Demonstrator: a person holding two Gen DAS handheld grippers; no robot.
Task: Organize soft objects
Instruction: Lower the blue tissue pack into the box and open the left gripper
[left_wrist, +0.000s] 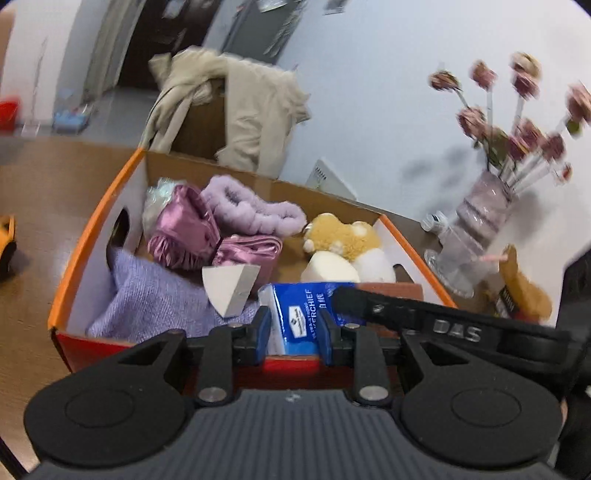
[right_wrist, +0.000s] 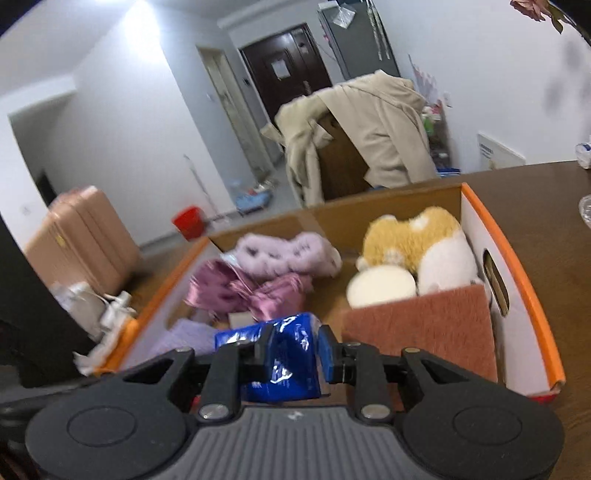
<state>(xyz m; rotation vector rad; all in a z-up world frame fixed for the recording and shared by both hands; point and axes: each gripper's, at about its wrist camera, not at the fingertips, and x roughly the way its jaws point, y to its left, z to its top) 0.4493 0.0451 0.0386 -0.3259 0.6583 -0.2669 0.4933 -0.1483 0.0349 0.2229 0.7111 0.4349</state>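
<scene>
The blue tissue pack (left_wrist: 295, 317) is found at the near wall of the orange-rimmed cardboard box (left_wrist: 92, 229), above the box's inside, with a lilac knitted cloth (left_wrist: 155, 295) to one side and a brown pad (right_wrist: 421, 325) to the other. Its long axis is seen to run roughly away from the cameras, into the box. It lies directly ahead of both tools, so neither hand can be judged nearer.

The pack appears to be held from both sides at once. In the left wrist view it is seen between the blue pads of the left gripper (left_wrist: 294, 330), which are closed narrowly against its sides. In the right wrist view the right gripper (right_wrist: 291, 350) is likewise closed narrowly on the crinkled wrapper. The right tool's black finger is seen crossing the left view just beside the pack.

Deeper in the box a plush toy (right_wrist: 417, 240), pink satin cloth (left_wrist: 184, 232) and a fluffy lilac band (left_wrist: 251, 210) are already laid. A release onto the bare floor just ahead is judged to be what is called for.
</scene>
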